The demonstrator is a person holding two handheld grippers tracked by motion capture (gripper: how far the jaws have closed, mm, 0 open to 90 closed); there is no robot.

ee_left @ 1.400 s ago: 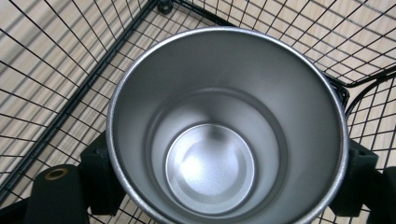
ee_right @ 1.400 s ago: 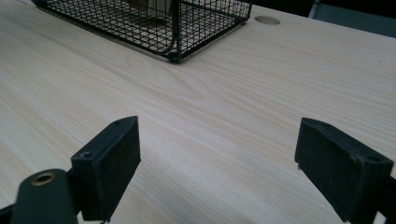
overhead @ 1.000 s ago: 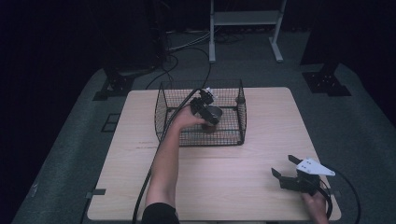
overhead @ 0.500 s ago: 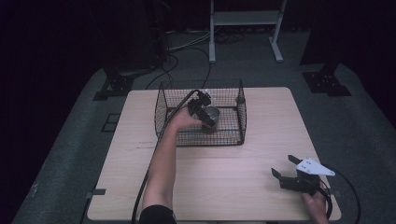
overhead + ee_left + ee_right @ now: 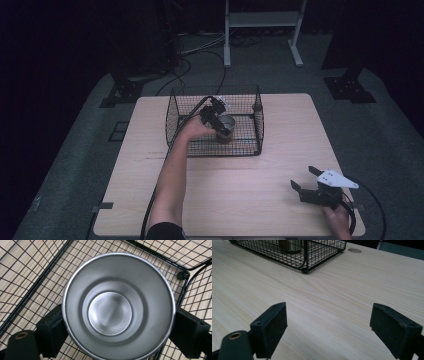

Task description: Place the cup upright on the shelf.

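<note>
At the table's near right edge, right gripper rested, jaws spread wide, nothing between. Farther off, inside wire basket, left gripper straddled upright steel cup, jaws just opening, seemingly off its sides.

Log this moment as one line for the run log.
left gripper: jaws just opening, either side of steel cup | cup: upright in wire basket | right gripper: jaws open, empty, over table

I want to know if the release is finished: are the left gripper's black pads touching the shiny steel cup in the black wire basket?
Cannot tell. In the left gripper view, the pads flank the steel cup; its rim hides any gap.
</note>
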